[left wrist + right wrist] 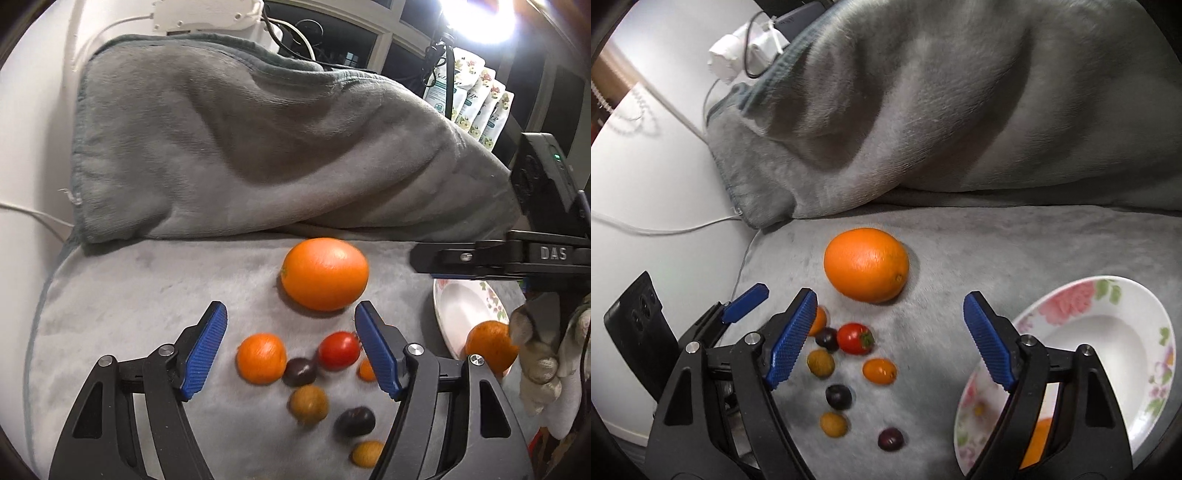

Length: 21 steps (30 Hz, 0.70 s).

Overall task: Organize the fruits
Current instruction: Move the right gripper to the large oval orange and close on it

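A big orange lies on the grey blanket. In front of it sits a cluster: a small mandarin, a red tomato, dark grapes and yellowish kumquats. My left gripper hovers open above the cluster, nothing between its pads. My right gripper is open too, empty, between the cluster and a floral plate. An orange rests on the plate's near rim, mostly hidden behind a finger in the right wrist view.
The blanket rises in a thick fold just behind the big orange. White cables run over the white surface at the left. A gloved hand holds the other gripper's black frame above the plate. Floral packets stand at the back right.
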{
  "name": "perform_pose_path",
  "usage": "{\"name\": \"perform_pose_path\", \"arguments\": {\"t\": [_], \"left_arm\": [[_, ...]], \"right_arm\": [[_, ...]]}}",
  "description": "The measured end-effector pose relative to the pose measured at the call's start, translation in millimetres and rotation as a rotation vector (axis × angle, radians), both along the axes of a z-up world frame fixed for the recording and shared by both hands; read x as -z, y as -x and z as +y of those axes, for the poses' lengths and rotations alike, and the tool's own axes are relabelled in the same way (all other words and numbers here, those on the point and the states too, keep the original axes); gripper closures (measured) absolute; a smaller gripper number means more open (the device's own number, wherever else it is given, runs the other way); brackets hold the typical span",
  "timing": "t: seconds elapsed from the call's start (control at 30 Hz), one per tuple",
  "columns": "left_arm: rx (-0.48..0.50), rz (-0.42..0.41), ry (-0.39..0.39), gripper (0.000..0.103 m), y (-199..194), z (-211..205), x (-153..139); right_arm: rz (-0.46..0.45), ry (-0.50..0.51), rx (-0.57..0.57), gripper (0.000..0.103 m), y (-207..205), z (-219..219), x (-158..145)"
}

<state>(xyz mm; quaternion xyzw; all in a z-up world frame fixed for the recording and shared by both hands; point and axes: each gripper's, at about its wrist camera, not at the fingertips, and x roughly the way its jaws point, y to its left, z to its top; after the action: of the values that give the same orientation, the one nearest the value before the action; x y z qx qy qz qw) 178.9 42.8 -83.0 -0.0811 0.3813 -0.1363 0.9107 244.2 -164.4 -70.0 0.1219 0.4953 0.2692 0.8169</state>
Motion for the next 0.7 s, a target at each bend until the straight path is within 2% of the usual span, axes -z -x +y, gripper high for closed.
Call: {"name": "perform_pose_path", "arguments": {"t": [0.1,0.4,0.7], "left_arm": [[0.021,0.012,0.016,0.031,-8.8,-3.6,3.6],[0.062,0.083,0.094,0.031,-31.6,-5.6,14.9],[0.092,0.122,0.116,0.031,-44.9,-11.4,23.0]], "right_arm": [[0.042,-0.022,0.0,0.019,-11.1,5.3,7.7],[0.085,-0.065,-0.007,0.019,-31.3,20.2,17.0],[0.129,-0.093,-0.013,0.019,-42.2,35.3,24.4]]}}
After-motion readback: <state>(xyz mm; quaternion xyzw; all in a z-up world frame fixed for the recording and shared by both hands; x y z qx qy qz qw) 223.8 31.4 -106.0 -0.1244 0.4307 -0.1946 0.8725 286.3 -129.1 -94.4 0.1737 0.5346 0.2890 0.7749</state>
